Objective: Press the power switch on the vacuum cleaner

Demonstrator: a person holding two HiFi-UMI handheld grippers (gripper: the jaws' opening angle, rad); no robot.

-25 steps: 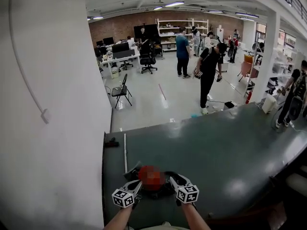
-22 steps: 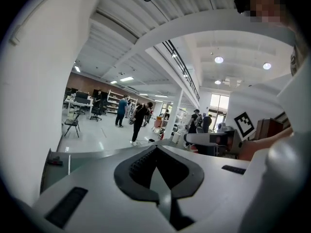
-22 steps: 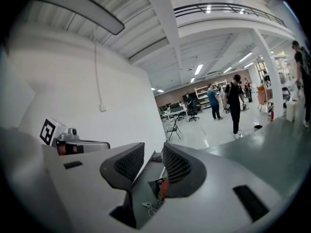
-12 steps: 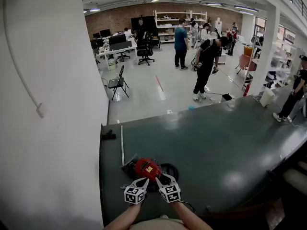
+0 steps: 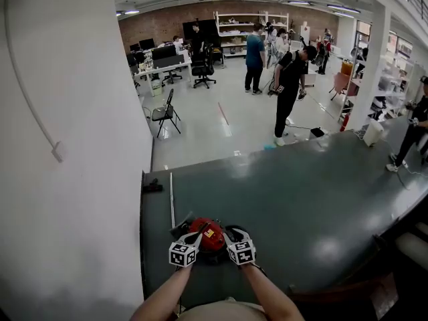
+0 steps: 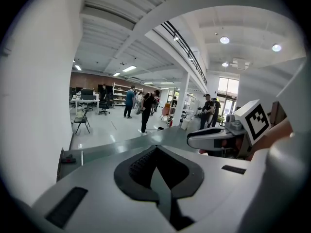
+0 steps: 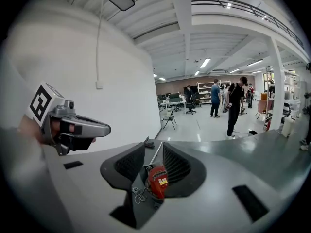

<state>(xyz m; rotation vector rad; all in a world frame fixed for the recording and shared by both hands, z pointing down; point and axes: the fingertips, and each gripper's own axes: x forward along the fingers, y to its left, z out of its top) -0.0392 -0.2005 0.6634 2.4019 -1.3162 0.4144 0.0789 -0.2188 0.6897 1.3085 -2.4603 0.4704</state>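
Here they come! The left gripper [image 5: 190,244] and right gripper [image 5: 233,241] push forward up the table. A second ago they hang wide apart and low. Half a second ago they bunch together just below the vacuum [image 5: 209,235]. Now they part again and sit level with its red body, one on either side, with more forearm showing behind them.

A long dark grey-green table [image 5: 301,199] stands with its left edge against a white wall [image 5: 73,179]. A red vacuum cleaner [image 5: 208,235] lies on it near the person's edge. A thin white rod [image 5: 172,199] lies just beyond, and a small black object [image 5: 152,187] sits by the wall.
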